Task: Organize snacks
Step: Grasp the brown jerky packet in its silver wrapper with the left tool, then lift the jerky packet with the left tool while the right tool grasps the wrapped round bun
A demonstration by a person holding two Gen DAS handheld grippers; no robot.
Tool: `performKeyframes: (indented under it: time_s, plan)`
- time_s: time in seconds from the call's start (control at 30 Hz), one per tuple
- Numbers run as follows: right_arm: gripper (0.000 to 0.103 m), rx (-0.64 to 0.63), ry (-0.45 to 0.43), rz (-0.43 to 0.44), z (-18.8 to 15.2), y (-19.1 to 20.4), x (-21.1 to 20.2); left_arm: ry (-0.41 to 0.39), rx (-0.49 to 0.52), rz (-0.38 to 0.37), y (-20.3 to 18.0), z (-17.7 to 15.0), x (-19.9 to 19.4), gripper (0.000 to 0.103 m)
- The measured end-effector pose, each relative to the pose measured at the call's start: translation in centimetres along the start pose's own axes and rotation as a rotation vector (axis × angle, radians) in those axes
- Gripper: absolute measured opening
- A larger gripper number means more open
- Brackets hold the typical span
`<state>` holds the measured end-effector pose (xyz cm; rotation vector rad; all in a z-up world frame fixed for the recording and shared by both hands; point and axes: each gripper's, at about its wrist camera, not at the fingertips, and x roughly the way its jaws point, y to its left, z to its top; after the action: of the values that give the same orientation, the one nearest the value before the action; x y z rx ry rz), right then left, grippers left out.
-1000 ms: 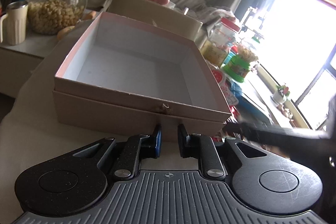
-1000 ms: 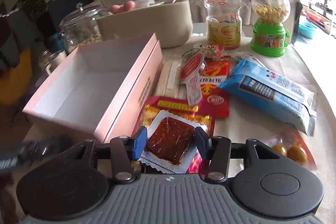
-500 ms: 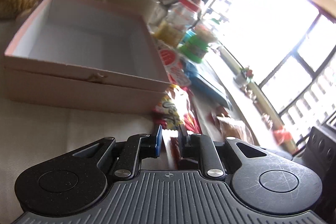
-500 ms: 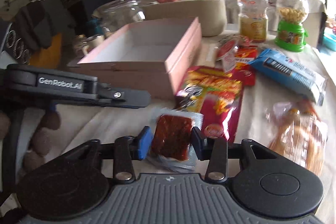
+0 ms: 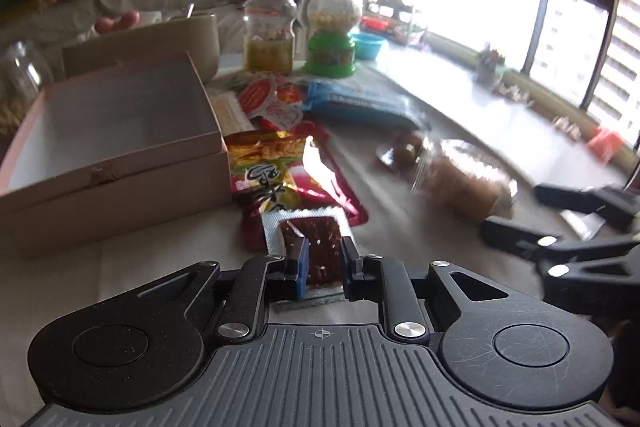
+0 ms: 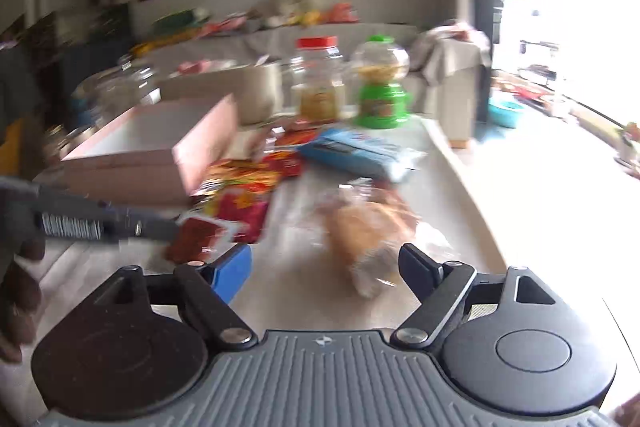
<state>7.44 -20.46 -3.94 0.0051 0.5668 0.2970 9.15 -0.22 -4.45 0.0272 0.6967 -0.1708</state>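
Handover: the red snack packet (image 5: 316, 251), which the right gripper was pinching half a second ago, is now sitting between the fingers of the left gripper (image 5: 323, 263); the jaws are closing on its sides and seem to be gripping it.
Right gripper: the right gripper (image 6: 326, 267) is standing wide open with nothing between its fingers, so it is giving the packet away.
Left gripper before: one second ago it was narrow and empty, facing the front wall of the box (image 5: 120, 163); now it is turning toward the snack pile.
Meaning for the task: my judgement is that the packet is going into the box by the left side, and the right side is becoming free for the next snack.
Box: it is lying ahead and to the left of the left gripper, open and with nothing visible inside.
Other snacks: the yellow-red bags (image 5: 276, 171) are lying just ahead of the left fingers, the blue pack (image 5: 360, 103) further ahead, the bread bag (image 6: 372, 227) directly ahead of the right gripper.
Left view only: it is showing the packet's foil edge and the contact of both pads on it.
Right view only: it is showing the left gripper from the side, with the packet (image 6: 196, 235) sticking out of its tip; this view is blurred.
Cannot tell: whether the packet is lifted or touching the table (image 5: 400, 219).
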Motion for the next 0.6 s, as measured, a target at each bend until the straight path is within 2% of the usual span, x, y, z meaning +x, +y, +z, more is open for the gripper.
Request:
performKeyframes:
  time_s: [0.07,0.13,0.2,0.23,0.37,0.4,0.53,0.6]
  plan:
    - [0.086,0.022,0.024,-0.023,-0.5,-0.9,0.4,0.013,0.019,0.034,-0.7,-0.3,0.5,0.020]
    - [0.086,0.056,0.066,-0.027,-1.2,-1.6,0.9,0.050,0.039,-0.005,-1.4,-0.4,1.3,0.020]
    - [0.090,0.099,0.106,0.005,-2.0,-2.0,1.6,0.053,0.079,-0.027,-2.4,-0.6,1.5,0.032]
    - [0.090,0.089,0.081,0.001,-2.4,-1.9,1.2,0.053,0.092,-0.035,-2.7,-0.6,1.6,0.035]
    - [0.094,0.048,0.094,-0.011,-2.8,-1.0,1.1,0.051,0.064,-0.059,-1.8,-0.4,1.4,0.035]
    - [0.094,0.041,0.096,-0.016,-2.9,-0.8,1.1,0.044,0.067,-0.049,-1.7,-0.3,1.3,0.033]
    - [0.094,0.004,0.100,-0.045,-3.1,-0.1,1.2,0.002,0.095,0.080,-1.2,0.0,1.3,0.033]
    - [0.094,-0.002,0.101,-0.051,-3.1,0.1,1.2,0.027,0.075,0.081,-0.5,0.2,1.8,0.030]
